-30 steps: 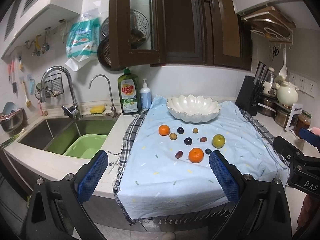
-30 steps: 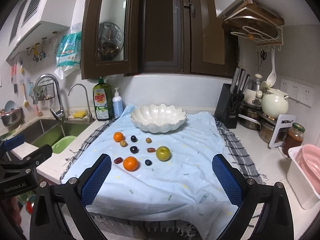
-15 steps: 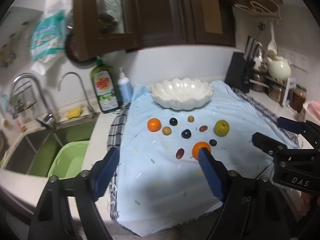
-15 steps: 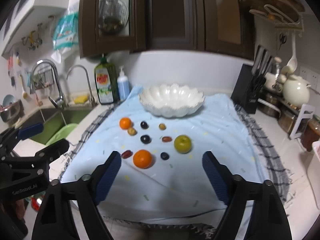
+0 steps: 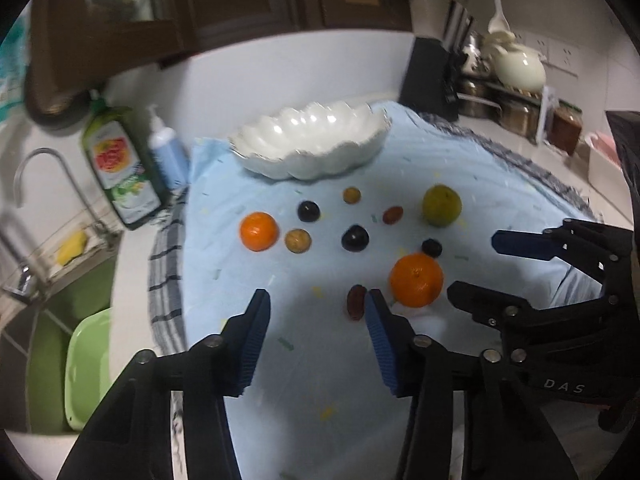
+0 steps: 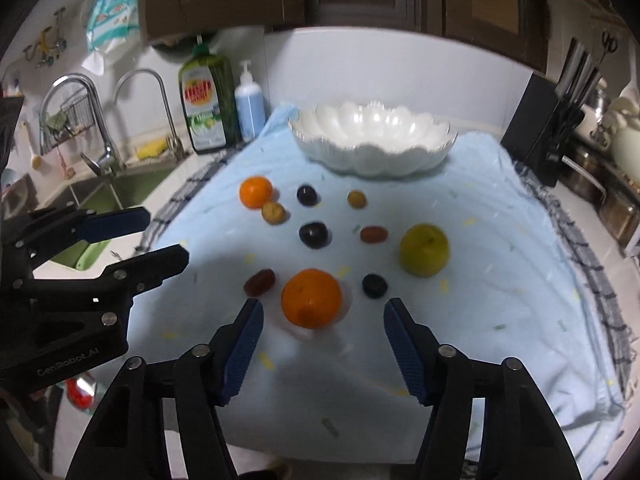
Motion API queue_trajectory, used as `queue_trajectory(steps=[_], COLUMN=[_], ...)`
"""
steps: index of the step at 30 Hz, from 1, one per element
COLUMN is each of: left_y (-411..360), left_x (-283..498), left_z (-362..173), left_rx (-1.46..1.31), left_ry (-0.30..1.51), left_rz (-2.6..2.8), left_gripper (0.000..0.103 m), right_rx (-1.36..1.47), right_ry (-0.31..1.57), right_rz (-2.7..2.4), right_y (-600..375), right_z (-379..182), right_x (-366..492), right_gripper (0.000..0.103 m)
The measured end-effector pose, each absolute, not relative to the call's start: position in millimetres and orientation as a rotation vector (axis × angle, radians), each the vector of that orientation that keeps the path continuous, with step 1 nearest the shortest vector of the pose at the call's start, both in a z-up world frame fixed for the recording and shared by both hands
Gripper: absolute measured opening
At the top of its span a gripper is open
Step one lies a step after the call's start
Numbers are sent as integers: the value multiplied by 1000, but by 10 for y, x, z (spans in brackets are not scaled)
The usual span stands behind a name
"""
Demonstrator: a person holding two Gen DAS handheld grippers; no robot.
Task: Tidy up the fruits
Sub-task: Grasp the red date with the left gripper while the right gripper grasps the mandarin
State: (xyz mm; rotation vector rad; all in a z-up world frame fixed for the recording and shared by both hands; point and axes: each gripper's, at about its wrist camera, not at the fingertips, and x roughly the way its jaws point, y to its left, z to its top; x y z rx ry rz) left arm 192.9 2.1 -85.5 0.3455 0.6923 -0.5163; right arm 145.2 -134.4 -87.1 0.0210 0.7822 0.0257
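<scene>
Kitchen counter (image 6: 624, 264) is carrying a pale blue cloth (image 6: 500, 280), set out with loose fruit before a scalloped white bowl (image 6: 372, 140) that is probably waiting to receive it.
Right claw (image 6: 322, 344), empty and closing, is lining up just short of the near orange (image 6: 311, 298); left claw (image 5: 318, 340), closing on nothing, is keeping the dark red date (image 5: 356, 301) just beside its right tip.

i see a green dish soap bottle (image 6: 208, 100) beside a blue pump bottle (image 6: 250, 106) by the wall, two faucets (image 6: 154, 104) over the sink (image 6: 120, 192), a knife block (image 6: 548, 136) right, a green basin (image 5: 86, 364).
</scene>
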Motion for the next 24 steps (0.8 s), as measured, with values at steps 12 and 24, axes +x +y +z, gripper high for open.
queue_trajectory(steps=[12, 24], left_y=[-153, -220], left_x=[2268, 2481], left_z=[-1255, -1438], left_rx=[373, 309], left_ry=[805, 908], left_rz=[-695, -743], left_gripper=[34, 24], right_rx=[29, 56], right_ry=[872, 892], right_rz=[38, 76], right_y=[-1294, -1318], right_z=[-1183, -1271], right_x=[1734, 1880], right_gripper=[58, 50])
